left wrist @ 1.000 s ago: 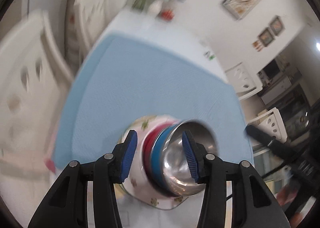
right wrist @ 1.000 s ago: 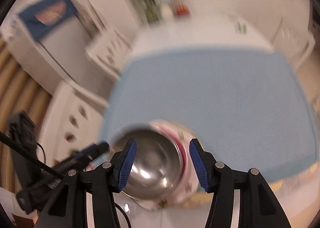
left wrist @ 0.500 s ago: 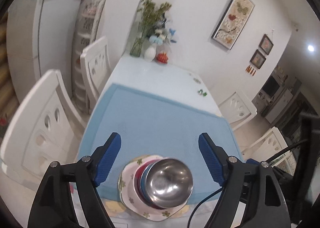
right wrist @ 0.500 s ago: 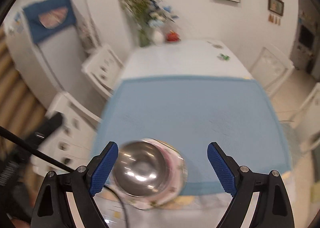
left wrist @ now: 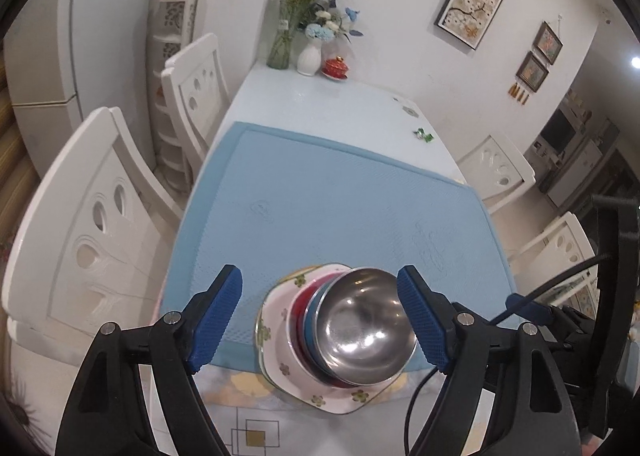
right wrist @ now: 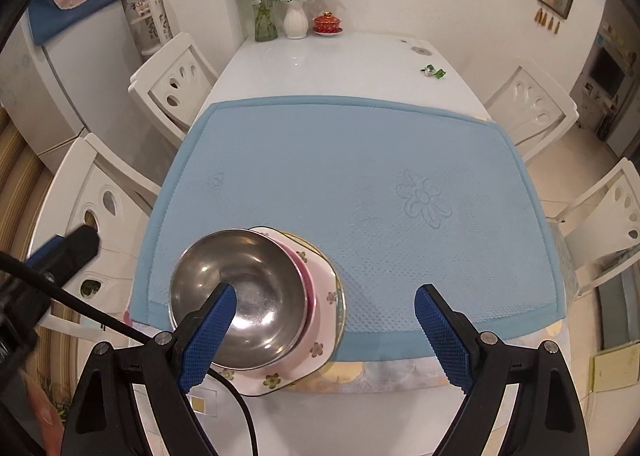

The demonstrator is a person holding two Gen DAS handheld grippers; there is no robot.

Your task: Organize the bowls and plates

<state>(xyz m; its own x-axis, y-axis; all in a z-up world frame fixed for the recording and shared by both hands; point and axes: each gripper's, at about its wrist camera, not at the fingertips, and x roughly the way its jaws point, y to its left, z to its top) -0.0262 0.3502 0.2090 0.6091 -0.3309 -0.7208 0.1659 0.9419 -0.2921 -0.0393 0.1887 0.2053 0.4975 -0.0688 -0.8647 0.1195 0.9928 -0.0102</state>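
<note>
A shiny steel bowl (left wrist: 366, 326) (right wrist: 240, 298) tops a stack at the near edge of the blue mat (left wrist: 332, 200) (right wrist: 352, 176). Under it sit a blue bowl (left wrist: 310, 326), a red bowl (left wrist: 295, 310) and a white floral plate (left wrist: 276, 344) (right wrist: 324, 312). My left gripper (left wrist: 320, 320) hangs open above the stack, its blue pads wide on either side and touching nothing. My right gripper (right wrist: 324, 336) is open too, to the right of the stack, with its left pad in front of the steel bowl.
The mat lies on a white table (right wrist: 328, 64) ringed by white chairs (left wrist: 80, 240) (right wrist: 536, 104). Vases with flowers (right wrist: 296, 16), a red lidded cup (right wrist: 327, 22) and a small green item (right wrist: 434, 72) stand at the far end. A fridge (right wrist: 60, 68) is at left.
Both grippers have opened wide and let go of the steel bowl, which now rests on the stack. The left gripper has risen away from it.
</note>
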